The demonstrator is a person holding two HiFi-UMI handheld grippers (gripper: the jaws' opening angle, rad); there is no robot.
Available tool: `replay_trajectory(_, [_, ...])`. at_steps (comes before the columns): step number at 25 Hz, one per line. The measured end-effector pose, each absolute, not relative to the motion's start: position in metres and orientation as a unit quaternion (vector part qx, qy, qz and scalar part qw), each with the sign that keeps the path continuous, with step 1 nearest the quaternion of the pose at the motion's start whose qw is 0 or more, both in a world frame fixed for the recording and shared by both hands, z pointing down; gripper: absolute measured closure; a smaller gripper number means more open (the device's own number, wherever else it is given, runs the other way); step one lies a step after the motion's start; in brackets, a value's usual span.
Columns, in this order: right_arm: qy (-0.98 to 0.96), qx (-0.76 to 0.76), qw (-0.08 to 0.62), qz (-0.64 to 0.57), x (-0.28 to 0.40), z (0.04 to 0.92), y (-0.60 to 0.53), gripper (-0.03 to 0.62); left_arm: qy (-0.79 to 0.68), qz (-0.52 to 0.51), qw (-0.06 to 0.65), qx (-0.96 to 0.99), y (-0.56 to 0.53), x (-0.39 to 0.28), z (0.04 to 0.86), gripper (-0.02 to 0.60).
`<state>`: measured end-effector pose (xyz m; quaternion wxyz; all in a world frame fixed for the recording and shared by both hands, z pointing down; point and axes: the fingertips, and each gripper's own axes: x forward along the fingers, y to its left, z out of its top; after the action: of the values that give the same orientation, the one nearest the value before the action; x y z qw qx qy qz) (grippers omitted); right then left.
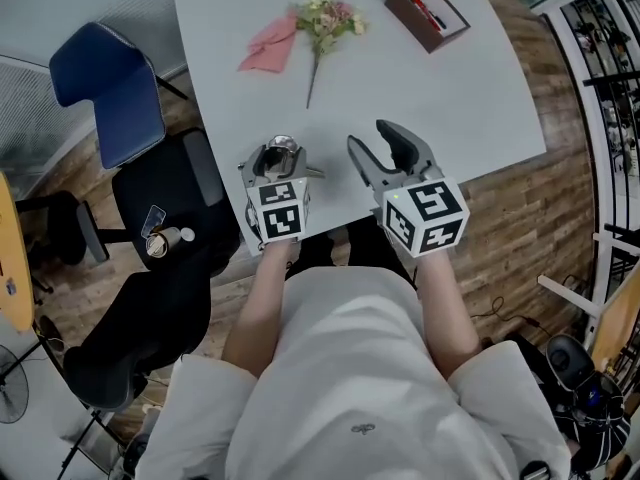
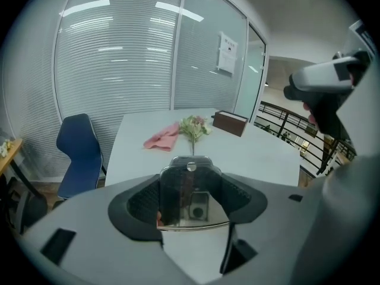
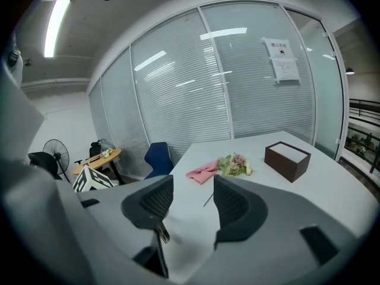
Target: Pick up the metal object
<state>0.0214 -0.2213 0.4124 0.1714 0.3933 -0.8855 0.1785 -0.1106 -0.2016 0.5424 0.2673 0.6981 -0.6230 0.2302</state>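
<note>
The metal object (image 1: pixel 284 147) is a shiny, flat, rounded piece of steel with a thin stem poking out to the right. My left gripper (image 1: pixel 280 160) is shut on it above the white table's (image 1: pixel 470 108) near edge. In the left gripper view the metal object (image 2: pixel 187 195) stands upright between the dark pads (image 2: pixel 142 200) and mirrors them. My right gripper (image 1: pixel 368 134) hovers just to the right, open with nothing between its fingers. In the right gripper view, the right gripper (image 3: pixel 193 199) shows a clear gap, and the metal stem (image 3: pixel 161 233) peeks in beside the left pad.
Farther back on the table lie a pink cloth (image 1: pixel 270 44), a small bunch of flowers (image 1: pixel 326 20) and a brown box (image 1: pixel 427 14) holding red items. A blue chair (image 1: pixel 106 88) and a black chair (image 1: pixel 165 258) stand to the left. A railing (image 1: pixel 605 78) runs along the right.
</note>
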Motion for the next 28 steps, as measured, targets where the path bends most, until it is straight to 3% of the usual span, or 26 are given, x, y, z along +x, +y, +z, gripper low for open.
replay_trajectory(28, [-0.891,0.422,0.111,0.125,0.02,0.359,-0.201,0.427,-0.627,0.083,0.17,0.756,-0.204,-0.118,0.392,0.286])
